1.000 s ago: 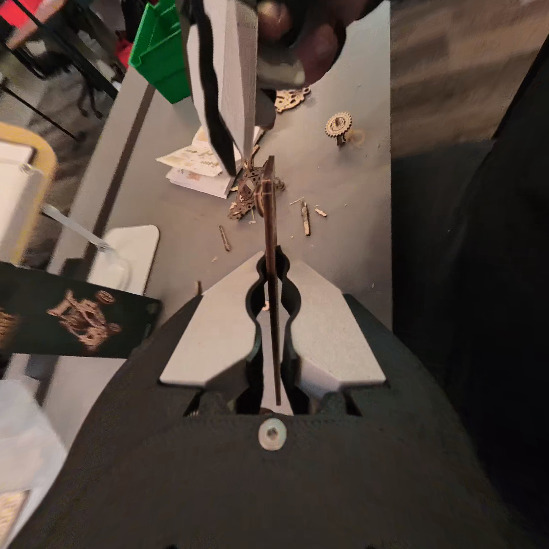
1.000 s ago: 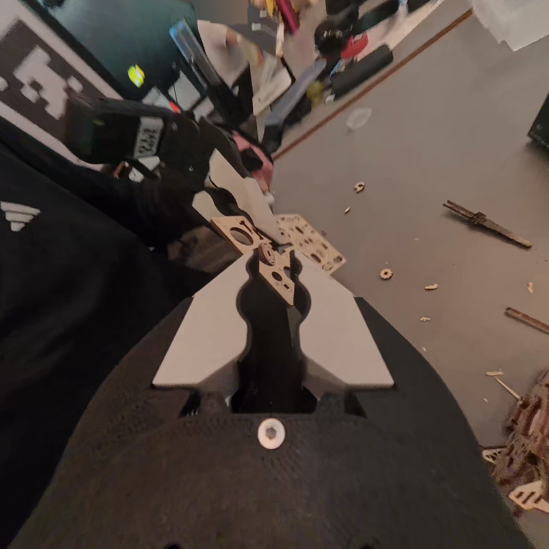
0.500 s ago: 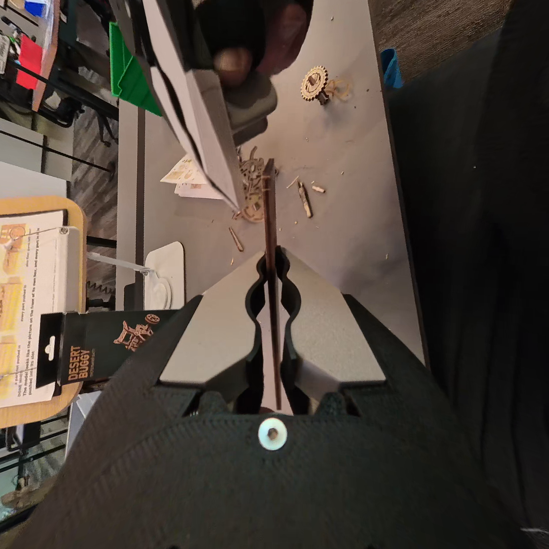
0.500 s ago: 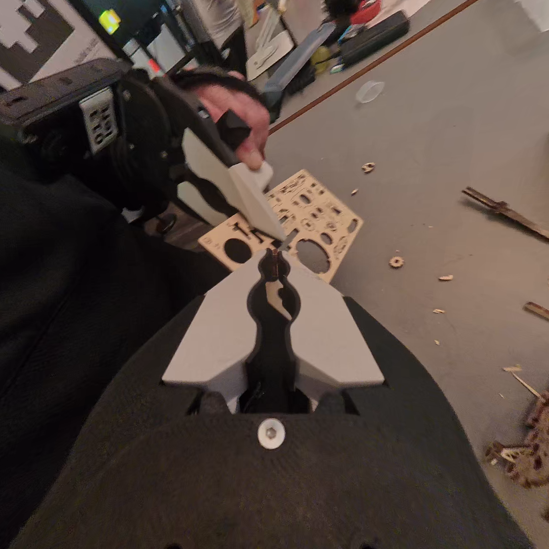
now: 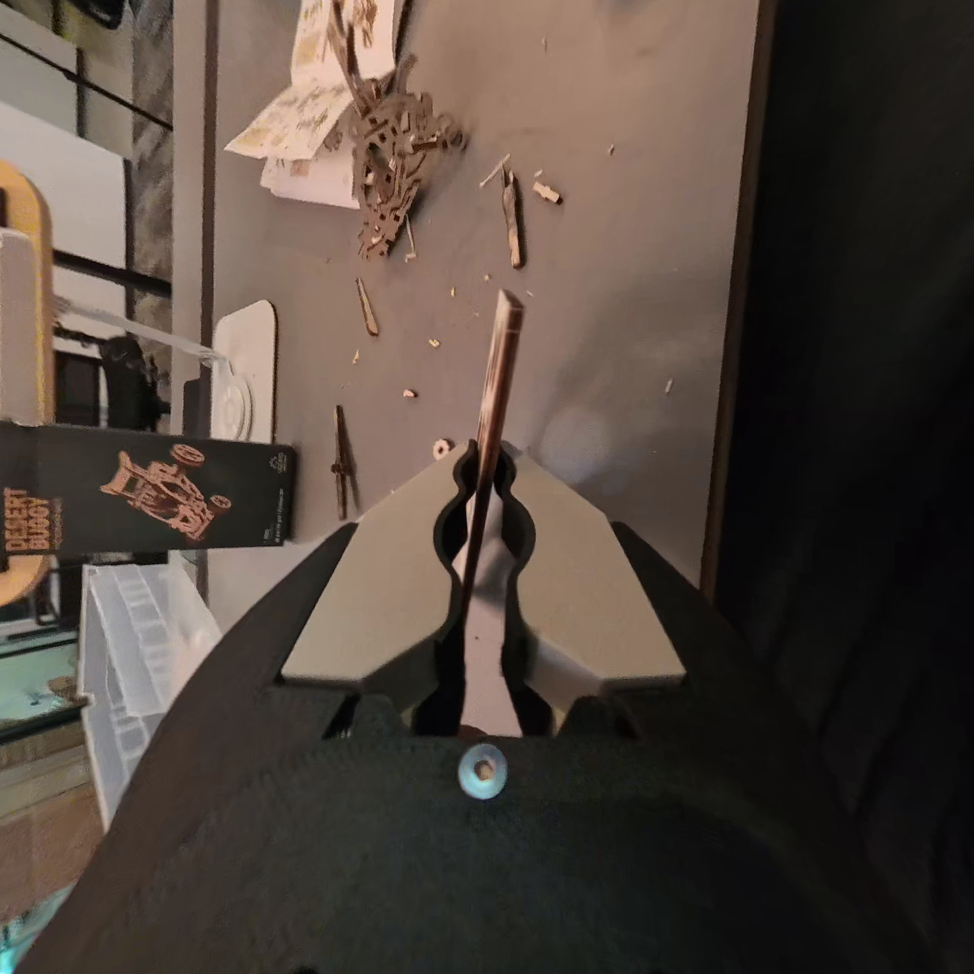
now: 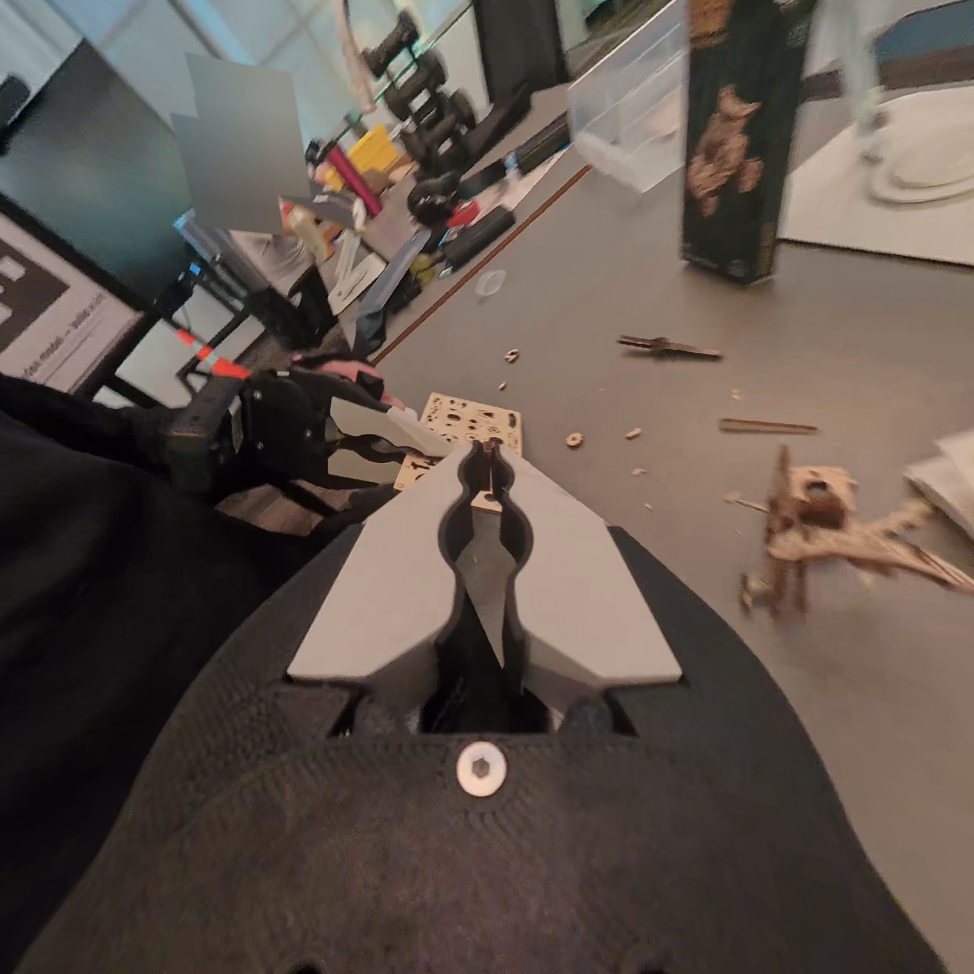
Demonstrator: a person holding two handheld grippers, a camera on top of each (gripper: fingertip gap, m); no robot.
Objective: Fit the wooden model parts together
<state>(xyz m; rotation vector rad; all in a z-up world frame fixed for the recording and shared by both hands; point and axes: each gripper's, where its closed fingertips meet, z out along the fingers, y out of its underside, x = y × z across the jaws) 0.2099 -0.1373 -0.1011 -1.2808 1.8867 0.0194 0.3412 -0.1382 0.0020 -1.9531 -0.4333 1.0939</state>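
Note:
My left gripper (image 5: pixel 487 454) is shut on a thin wooden parts sheet (image 5: pixel 498 369), seen edge-on and sticking out past the tips above the grey table (image 5: pixel 622 253). In the right wrist view the same sheet (image 6: pixel 464 421) is held flat by the left gripper (image 6: pixel 427 440) near the table's edge. My right gripper (image 6: pixel 490 457) is shut on a small dark wooden part (image 6: pixel 493 454) at its tips, just in front of the sheet. A partly built wooden model (image 5: pixel 392 158) lies farther out on the table; it also shows in the right wrist view (image 6: pixel 811 522).
A black kit box (image 5: pixel 147 495) stands on the table, also in the right wrist view (image 6: pixel 730 158). Paper sheets (image 5: pixel 311 105), loose sticks (image 5: pixel 511 221) and chips lie about. A white pad (image 5: pixel 245 369) and a clear bin (image 5: pixel 137 659) are at the left. The table edge (image 5: pixel 732 316) runs along the right. The gap from one gripper's tips to the other's is roughly 15 cm. The partly built wooden model (image 5: pixel 392 158) is about 15 cm from my right fingertips.
The right gripper has pulled away from the sheet with a small part and left the left wrist view. The left gripper has swung down toward the table with the sheet.

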